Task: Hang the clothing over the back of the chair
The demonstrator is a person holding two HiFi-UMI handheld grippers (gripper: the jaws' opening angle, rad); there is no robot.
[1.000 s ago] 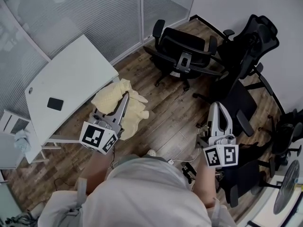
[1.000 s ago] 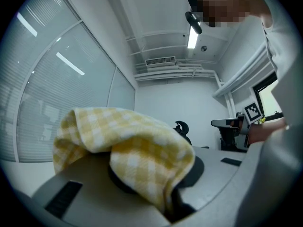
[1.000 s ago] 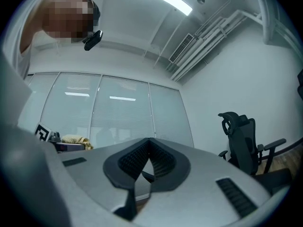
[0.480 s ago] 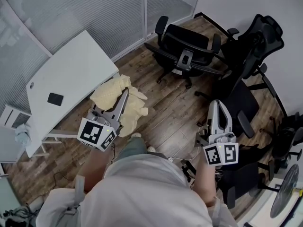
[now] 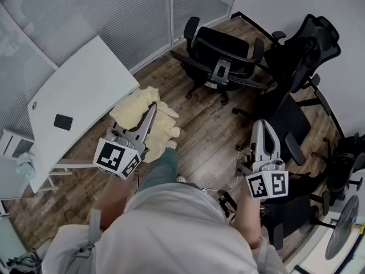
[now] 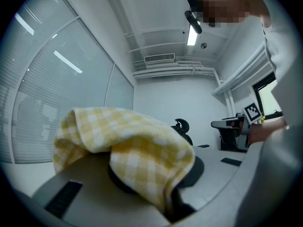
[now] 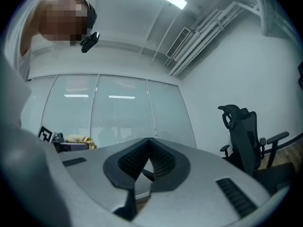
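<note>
Your leg point(image 5: 162, 167) has swung forward, seemingly a stride toward the chair point(image 5: 228, 47) at one o'clock. Your left gripper point(image 5: 153, 112) still pinches the yellow checked clothing point(image 5: 134, 108) at ten o'clock; your right gripper point(image 5: 259, 127), jaws pressed together, carries nothing.

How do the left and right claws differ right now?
Left claw grips the yellow checked cloth; right claw is shut and empty. Left claw is beside the white table; right claw is nearer the black office chairs. Both point forward.
</note>
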